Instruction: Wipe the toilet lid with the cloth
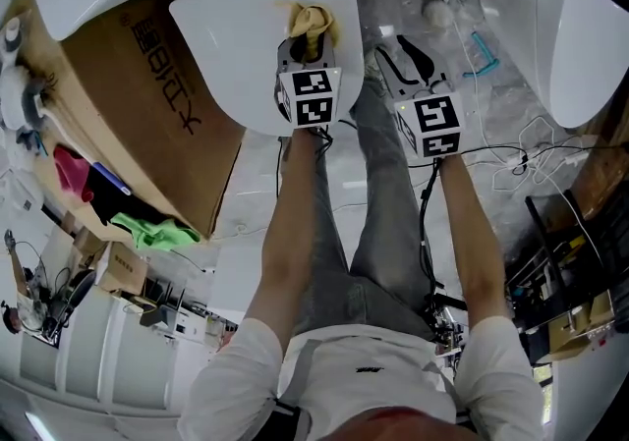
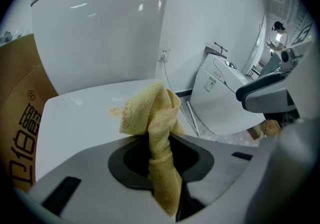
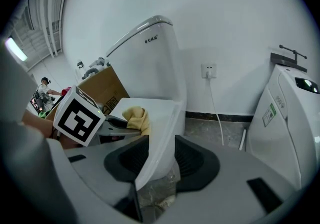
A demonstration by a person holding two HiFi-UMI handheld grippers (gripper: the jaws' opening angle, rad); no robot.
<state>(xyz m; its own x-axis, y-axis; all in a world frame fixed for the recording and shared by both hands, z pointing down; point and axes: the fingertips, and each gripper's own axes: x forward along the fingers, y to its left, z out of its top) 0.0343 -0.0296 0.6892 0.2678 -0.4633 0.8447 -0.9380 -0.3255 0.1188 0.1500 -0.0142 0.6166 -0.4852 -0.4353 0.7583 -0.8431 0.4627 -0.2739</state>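
Note:
The white toilet lid point(image 1: 246, 56) lies shut, top centre of the head view. A crumpled yellow cloth point(image 1: 311, 23) rests on its right part. My left gripper point(image 1: 307, 44) is shut on the cloth, which hangs bunched between its dark pads point(image 2: 130, 160) over the lid point(image 2: 75, 123). To the right of the toilet my right gripper point(image 1: 403, 58) is open and holds nothing, over the floor. In the right gripper view the lid's edge point(image 3: 157, 128) shows ahead between the open pads of the right gripper point(image 3: 157, 160), with the cloth point(image 3: 137, 117) beyond.
A brown cardboard box point(image 1: 147, 105) stands against the toilet's left side. A second white toilet point(image 1: 580, 36) stands at the right, with cables point(image 1: 526, 164) on the grey floor. The tank point(image 2: 100, 33) rises behind the lid. The person's legs stand below the grippers.

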